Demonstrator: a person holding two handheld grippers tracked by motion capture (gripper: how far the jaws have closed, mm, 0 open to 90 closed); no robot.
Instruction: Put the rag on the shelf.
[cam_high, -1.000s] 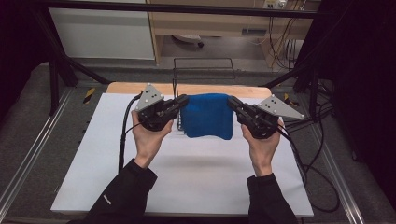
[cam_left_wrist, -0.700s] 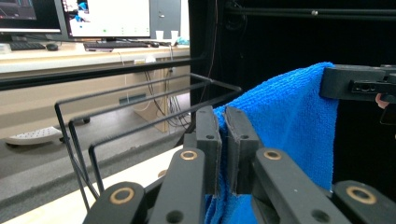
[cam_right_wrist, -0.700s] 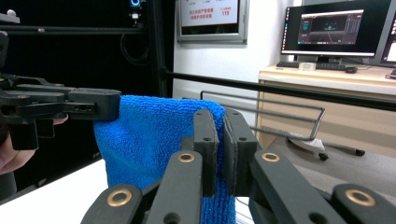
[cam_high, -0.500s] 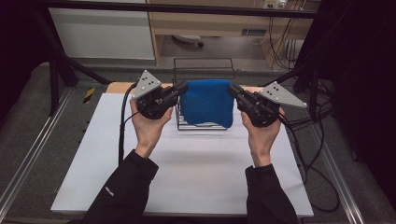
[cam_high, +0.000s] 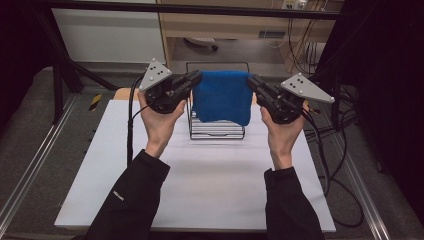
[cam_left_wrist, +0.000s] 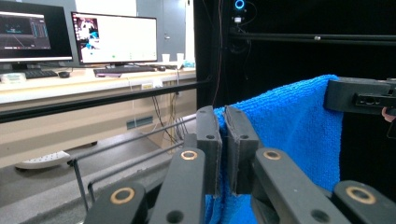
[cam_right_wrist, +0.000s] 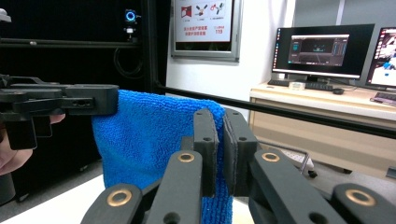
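A blue towel (cam_high: 222, 96) hangs in the air, folded, stretched between both grippers above a black wire rack (cam_high: 217, 128). My left gripper (cam_high: 196, 78) is shut on the towel's upper left corner; in the left gripper view the blue towel (cam_left_wrist: 292, 126) is pinched between the jaws at my left gripper (cam_left_wrist: 223, 122). My right gripper (cam_high: 251, 82) is shut on the upper right corner; the right gripper view shows the blue towel (cam_right_wrist: 144, 135) clamped at my right gripper (cam_right_wrist: 221, 126). The towel's lower edge hangs just over the rack's top.
The rack stands at the far middle of a white table (cam_high: 200, 185). Cables (cam_high: 131, 125) trail from both grippers. A metal frame bar (cam_high: 200, 9) and a bench lie beyond the table. Monitors (cam_left_wrist: 114, 37) stand on a desk in the background.
Both grippers have lifted the towel up off the table and carried it away from the person, so it now hangs over the wire rack.
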